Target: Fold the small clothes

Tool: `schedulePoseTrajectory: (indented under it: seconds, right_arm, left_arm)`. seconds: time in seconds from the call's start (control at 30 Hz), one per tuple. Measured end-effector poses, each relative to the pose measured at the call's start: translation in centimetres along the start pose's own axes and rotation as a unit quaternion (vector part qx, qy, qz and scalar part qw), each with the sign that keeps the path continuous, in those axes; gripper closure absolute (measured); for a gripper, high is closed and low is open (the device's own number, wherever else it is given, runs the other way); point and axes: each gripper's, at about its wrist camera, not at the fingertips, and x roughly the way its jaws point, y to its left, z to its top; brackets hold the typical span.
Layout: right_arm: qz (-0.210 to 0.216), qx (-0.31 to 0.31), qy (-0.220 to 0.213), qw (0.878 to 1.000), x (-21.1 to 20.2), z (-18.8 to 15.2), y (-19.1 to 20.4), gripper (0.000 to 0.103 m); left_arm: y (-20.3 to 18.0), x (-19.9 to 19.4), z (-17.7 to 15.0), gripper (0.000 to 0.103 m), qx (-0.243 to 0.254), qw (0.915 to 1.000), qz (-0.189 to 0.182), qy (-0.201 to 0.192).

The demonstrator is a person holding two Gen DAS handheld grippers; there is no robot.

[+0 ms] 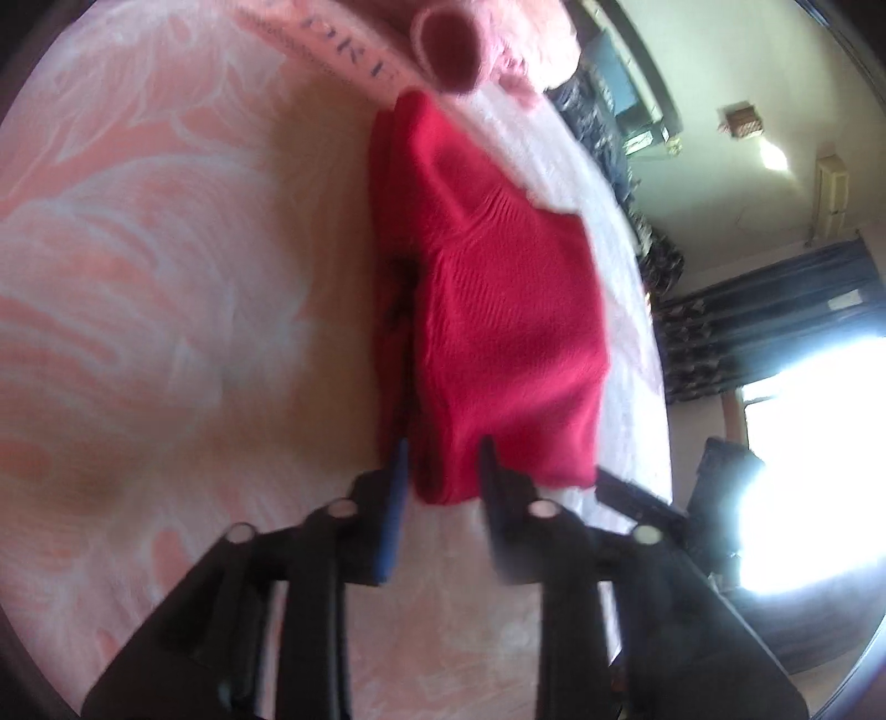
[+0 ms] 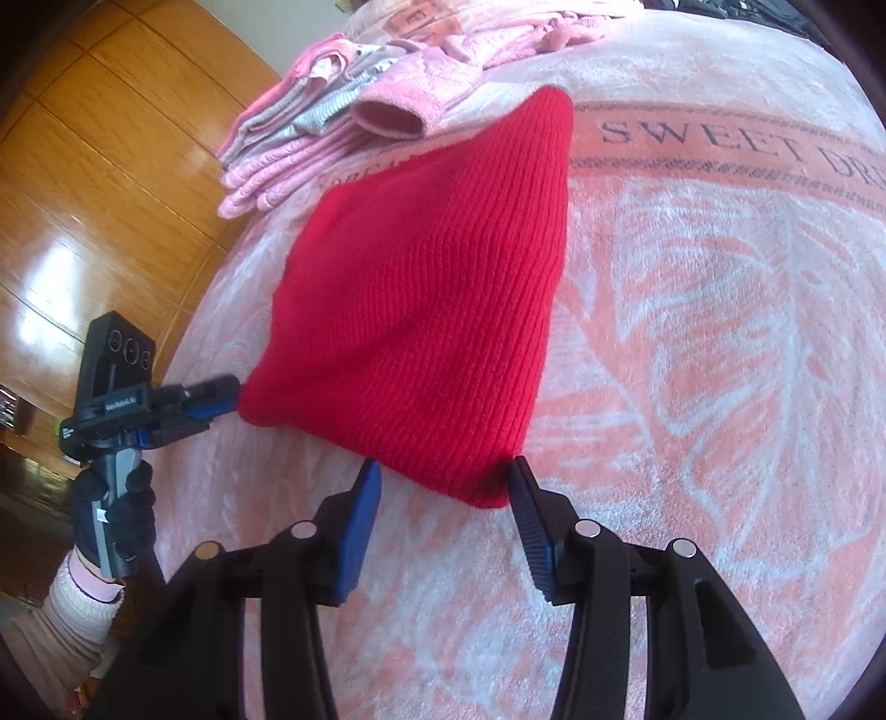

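Observation:
A red knit garment (image 2: pixel 421 288) lies folded on the pink blanket (image 2: pixel 692 332), narrowing toward the far end. In the right wrist view my left gripper (image 2: pixel 235 396) comes in from the left, its fingers pinched on the garment's near-left corner. The left wrist view shows that gripper (image 1: pixel 443 448) with the thick near edge of the garment (image 1: pixel 498 310) between its fingers. My right gripper (image 2: pixel 443 468) stands open at the near-right corner, the red edge reaching between its blue pads (image 2: pixel 360 526), which are spread wide.
A pile of pink and grey clothes (image 2: pixel 332 111) sits at the blanket's far left, with a pink sleeve (image 1: pixel 448 50) just beyond the red garment. A gloved hand (image 2: pixel 111 509) holds the left gripper over the wooden floor (image 2: pixel 83 166). The bed edge runs along the left.

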Motion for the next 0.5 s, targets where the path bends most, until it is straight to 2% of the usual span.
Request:
schedulePoseTrajectory:
  seconds: [0.07,0.1,0.23,0.3,0.4,0.5]
  right_arm:
    - [0.003,0.001,-0.005,1.000,-0.4,0.5,-0.1,0.054]
    - [0.001,-0.001,-0.007,1.000,-0.6,0.8,-0.1,0.054]
    - [-0.003,-0.013,-0.013,1.000,-0.8,1.6,0.0,0.054]
    - [0.001,-0.007,-0.014,1.000,-0.7,1.9,-0.4,0.054]
    - [0.009,0.004,-0.012,1.000,-0.4,2.1,-1.2,0.054]
    - [0.017,0.009,-0.011,1.000,-0.1,2.4,-2.1,0.054]
  left_arm:
    - [-0.1,-1.0,1.3,0.053,-0.005,0.9995,-0.009,-0.028]
    - [0.3,-1.0,2.3,0.051,-0.019,0.9991,-0.015,-0.035]
    - [2.3,0.0,5.1,0.051,-0.082,0.9943,-0.057,-0.036]
    - [2.9,1.1,6.3,0.053,-0.097,0.9926,-0.068,-0.028]
    - [3.8,3.0,7.1,0.054,-0.109,0.9873,-0.115,-0.002]
    - [4.1,5.0,7.9,0.056,-0.108,0.9879,-0.111,0.013]
